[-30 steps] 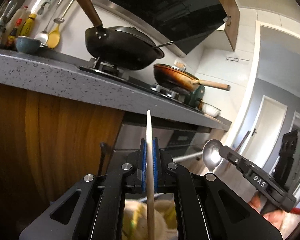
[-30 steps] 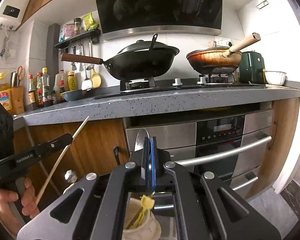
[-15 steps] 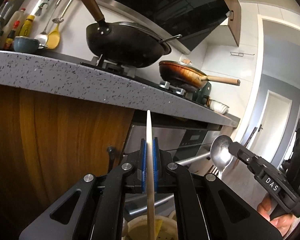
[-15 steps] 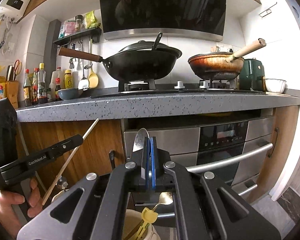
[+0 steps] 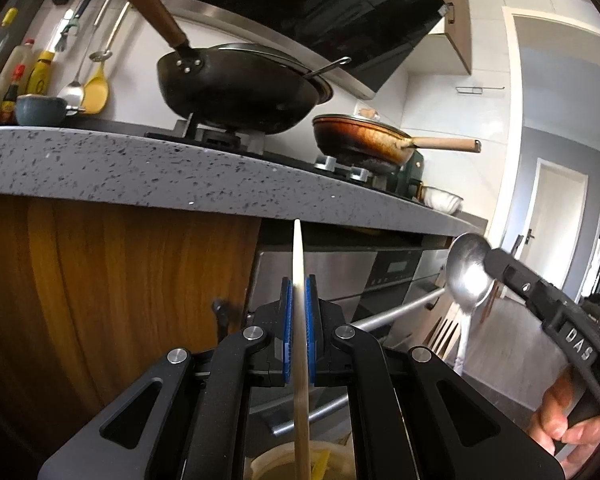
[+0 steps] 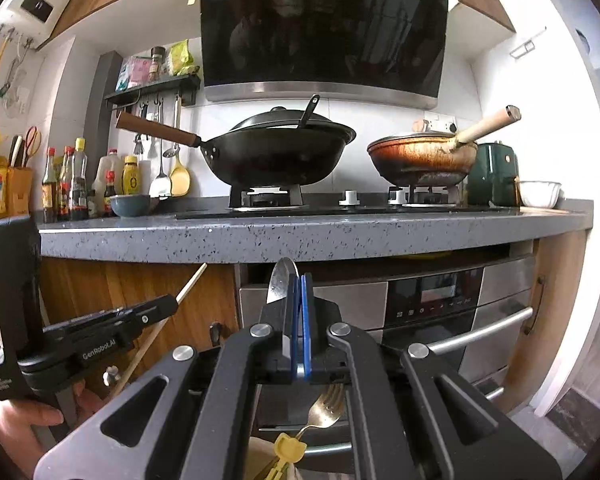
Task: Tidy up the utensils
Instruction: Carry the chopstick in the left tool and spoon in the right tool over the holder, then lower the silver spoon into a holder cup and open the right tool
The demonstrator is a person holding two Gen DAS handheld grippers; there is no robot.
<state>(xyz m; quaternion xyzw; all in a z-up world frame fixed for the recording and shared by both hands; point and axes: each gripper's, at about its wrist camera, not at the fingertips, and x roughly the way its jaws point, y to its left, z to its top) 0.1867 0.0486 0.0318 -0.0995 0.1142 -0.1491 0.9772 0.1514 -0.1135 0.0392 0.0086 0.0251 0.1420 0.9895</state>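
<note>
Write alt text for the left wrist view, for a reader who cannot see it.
The left gripper is shut on a pale chopstick that stands upright before a speckled grey countertop. At right, the right gripper holds a metal spoon. A black wok and a brown frying pan sit on the stove.

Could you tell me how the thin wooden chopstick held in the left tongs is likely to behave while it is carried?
The chopstick is long, thin and pale, so probably light and fairly stiff. The left tongs pinch it at one narrow spot, so it may pivot if bumped. Being slender, it could snap under sideways force.
</note>
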